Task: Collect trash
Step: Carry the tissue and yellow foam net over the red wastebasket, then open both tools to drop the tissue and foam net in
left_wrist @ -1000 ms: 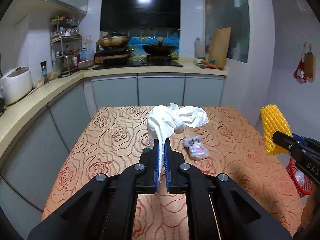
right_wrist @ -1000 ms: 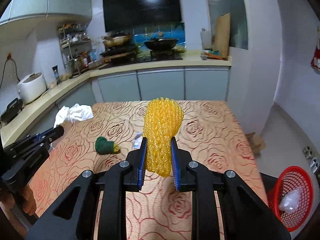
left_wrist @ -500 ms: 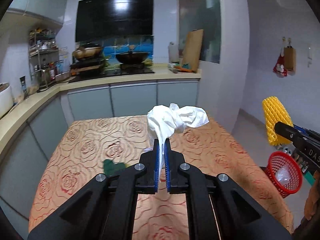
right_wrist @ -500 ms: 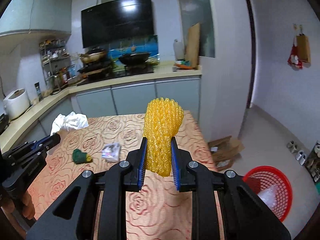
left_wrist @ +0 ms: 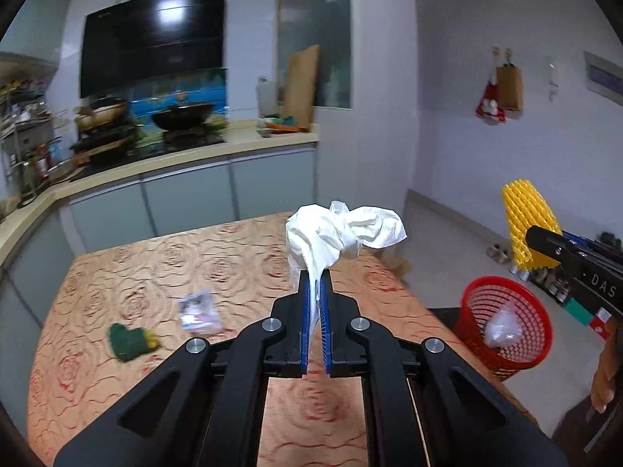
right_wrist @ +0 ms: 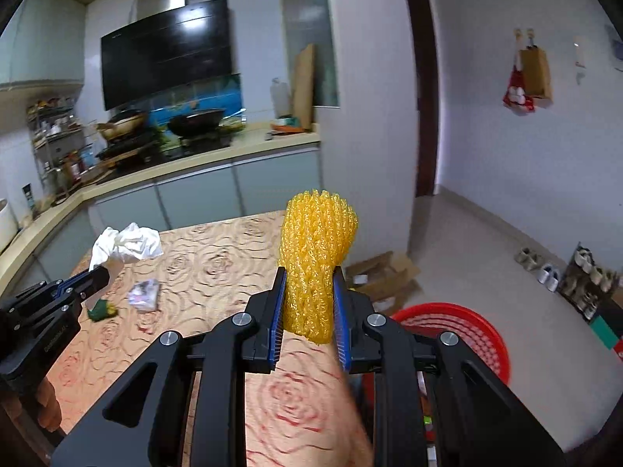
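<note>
While the left gripper [left_wrist: 315,284] pinches a crumpled tissue [left_wrist: 338,233] over the table [left_wrist: 233,257], the right gripper [right_wrist: 309,295] clamps an upright yellow net [right_wrist: 317,264] beside the half-hidden red basket [right_wrist: 467,327].

the red basket [right_wrist: 459,323] is half hidden behind the right gripper [right_wrist: 309,303], its lower rim out of sight. the small packet [left_wrist: 198,307] beside the green scrap [left_wrist: 130,340] is too blurred to read. jars on the rack [right_wrist: 58,136] left of the stove are too small to identify.
</note>
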A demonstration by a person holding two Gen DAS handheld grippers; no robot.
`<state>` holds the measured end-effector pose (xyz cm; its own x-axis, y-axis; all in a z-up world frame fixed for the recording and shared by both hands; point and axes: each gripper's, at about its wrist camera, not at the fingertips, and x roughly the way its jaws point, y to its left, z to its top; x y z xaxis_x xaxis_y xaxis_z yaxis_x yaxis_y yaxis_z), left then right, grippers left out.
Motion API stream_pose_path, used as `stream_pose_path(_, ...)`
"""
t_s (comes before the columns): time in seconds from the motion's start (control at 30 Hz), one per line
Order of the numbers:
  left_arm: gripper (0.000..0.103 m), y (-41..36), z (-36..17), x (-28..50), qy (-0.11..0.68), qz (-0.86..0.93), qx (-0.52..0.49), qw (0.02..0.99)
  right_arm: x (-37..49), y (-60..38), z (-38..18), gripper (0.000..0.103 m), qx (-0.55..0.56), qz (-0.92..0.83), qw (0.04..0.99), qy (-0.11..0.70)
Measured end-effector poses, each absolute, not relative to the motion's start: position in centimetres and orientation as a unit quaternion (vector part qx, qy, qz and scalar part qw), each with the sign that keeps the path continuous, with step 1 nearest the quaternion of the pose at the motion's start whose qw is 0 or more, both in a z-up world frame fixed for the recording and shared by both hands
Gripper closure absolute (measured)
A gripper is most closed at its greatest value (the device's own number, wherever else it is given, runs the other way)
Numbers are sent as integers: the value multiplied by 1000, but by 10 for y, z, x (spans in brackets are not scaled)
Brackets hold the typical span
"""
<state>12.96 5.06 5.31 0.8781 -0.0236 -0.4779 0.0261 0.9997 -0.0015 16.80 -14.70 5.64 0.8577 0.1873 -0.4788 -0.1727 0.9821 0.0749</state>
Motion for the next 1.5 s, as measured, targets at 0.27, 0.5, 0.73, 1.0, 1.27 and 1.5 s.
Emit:
stream_pose_path(0.27,98,-6,44,148,258,-74,17,963,167,-192,48,81,26,49,965,256)
stream_pose_path(0.5,98,-54,30,168,279,-124,35,952,169,-231,38,81,35,8,963,268)
stream_pose_path(0.73,98,-98,11,190,309,-175,57,933,174,-261,22,81,42,-18,956,290)
stream_pose_path(1.0,98,-143,-28,219,361,-211,82,904,194,-281,-12,81,44,-35,939,339)
stream_pose_path(1.27,98,-165,-55,238,392,-223,104,886,211,-290,-47,81,44,-42,919,389)
stream_pose_path(1.5,95,-175,-62,244,398,-233,112,880,218,-291,-61,79,49,-38,910,410)
